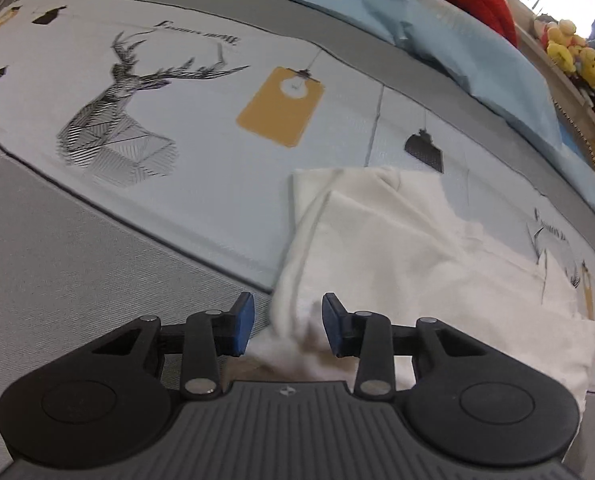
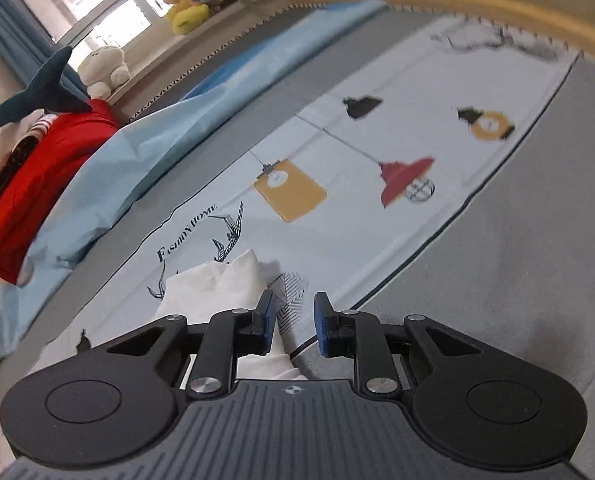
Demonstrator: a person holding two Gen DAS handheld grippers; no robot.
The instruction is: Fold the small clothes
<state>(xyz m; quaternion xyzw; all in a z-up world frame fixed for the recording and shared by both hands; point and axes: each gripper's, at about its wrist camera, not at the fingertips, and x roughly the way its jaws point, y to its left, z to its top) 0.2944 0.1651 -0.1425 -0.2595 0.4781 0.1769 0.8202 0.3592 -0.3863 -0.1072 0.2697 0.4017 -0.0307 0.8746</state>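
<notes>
White garment point(image 1: 397, 248) lies partly folded on the bed point(image 1: 57, 248), on the printed bedspread panel with the deer drawing point(image 1: 113, 120), its near corner bunched up at the grey border.

Left hand-held gripper point(image 1: 287, 328): jaws part-way apart, bunched edge of the cloth between the blue pads point(image 1: 244, 326), not visibly pinched yet. Right hand-held gripper point(image 2: 293, 326): jaws a little apart, nothing between them, only bedspread below; the garment sits just left of its left pad.

Risks, as I see it:
- Left pads may close on the bunch, not a single edge → it grabs several layers and the existing fold drags open.
- Pads could also catch the bedspread under the cloth; lifting then pulls the sheet and shifts the whole garment.
- Right side is beside the cloth, not over it. If it closes where it is, it gets air or sheet; the lift goes one-sided and the fold skews.
- Cloth is white on pale print, so edges are hard to read.
</notes>
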